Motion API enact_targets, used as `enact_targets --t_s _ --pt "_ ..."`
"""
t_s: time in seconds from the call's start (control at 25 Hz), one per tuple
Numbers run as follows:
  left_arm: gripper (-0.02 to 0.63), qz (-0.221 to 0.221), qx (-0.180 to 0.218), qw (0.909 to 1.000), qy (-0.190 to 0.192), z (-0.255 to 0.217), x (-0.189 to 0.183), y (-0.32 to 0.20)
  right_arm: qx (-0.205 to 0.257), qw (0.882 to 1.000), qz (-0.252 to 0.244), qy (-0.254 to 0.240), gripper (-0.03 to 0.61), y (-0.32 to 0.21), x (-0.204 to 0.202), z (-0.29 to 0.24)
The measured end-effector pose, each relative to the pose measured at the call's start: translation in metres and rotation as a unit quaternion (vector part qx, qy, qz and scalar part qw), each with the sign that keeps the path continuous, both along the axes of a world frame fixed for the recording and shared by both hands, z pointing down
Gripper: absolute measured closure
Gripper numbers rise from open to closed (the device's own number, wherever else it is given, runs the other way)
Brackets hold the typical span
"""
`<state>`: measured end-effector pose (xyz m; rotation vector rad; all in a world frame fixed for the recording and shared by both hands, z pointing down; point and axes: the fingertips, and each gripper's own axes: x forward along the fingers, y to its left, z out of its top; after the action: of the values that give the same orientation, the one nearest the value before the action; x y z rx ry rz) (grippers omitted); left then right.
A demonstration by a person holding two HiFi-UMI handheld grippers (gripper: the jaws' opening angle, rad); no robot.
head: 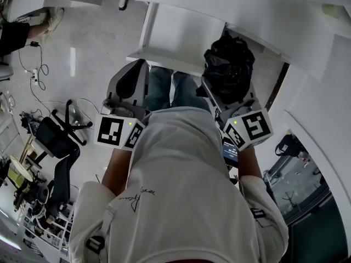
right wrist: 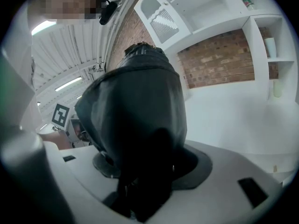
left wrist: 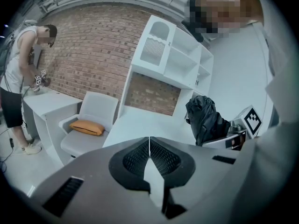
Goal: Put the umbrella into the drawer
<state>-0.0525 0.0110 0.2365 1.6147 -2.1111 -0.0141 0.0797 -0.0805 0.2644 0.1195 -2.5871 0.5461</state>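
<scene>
Filling the twelve o'clock area of the head view, the white table (head: pixel 181 37) stood before the person. At one o'clock, the black folded umbrella (head: pixel 228 64) was clamped in the right claw (head: pixel 222 95), near the table's edge. The left claw (head: pixel 131 81), at eleven o'clock, had its jaws pressed together, empty.

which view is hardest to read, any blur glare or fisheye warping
Right gripper view is hardest: the black umbrella fills the centre, dark and soft. Left gripper view: fisheye bends the brick wall, corners black, the shut left tool slightly blurred. Head view: glare on the glossy floor.
</scene>
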Motion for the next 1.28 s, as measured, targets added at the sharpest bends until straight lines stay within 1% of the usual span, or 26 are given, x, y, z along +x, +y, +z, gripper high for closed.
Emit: enact_targets --t_s 0.12,0.32,0.56,0.76,1.0,1.28 --pt "0.595 -0.007 -0.005 0.9998 0.016 0.006 0.0 0.002 0.0 1.0 -0.013 0.006 0.328 0.002 -0.003 0.007" --pt "0.595 -0.025 -0.011 0.9994 0.024 0.018 -0.007 0.002 0.003 0.999 -0.035 0.022 0.328 0.003 -0.011 0.027" --pt "0.595 -0.008 -0.026 0.9986 0.046 0.033 -0.002 -0.001 0.0 0.998 -0.049 0.036 0.328 0.005 -0.016 0.042" --pt "0.597 -0.014 -0.031 0.9984 0.045 0.041 -0.005 -0.002 -0.002 0.998 -0.053 0.041 0.328 0.004 -0.018 0.053" --pt "0.597 -0.013 -0.036 0.9976 0.058 0.053 -0.014 0.004 0.0 0.997 -0.062 0.05 0.328 0.009 -0.027 0.065" --pt "0.597 -0.002 -0.043 0.9965 0.071 0.069 -0.014 0.005 -0.005 0.996 -0.069 0.062 0.328 0.015 -0.032 0.082"
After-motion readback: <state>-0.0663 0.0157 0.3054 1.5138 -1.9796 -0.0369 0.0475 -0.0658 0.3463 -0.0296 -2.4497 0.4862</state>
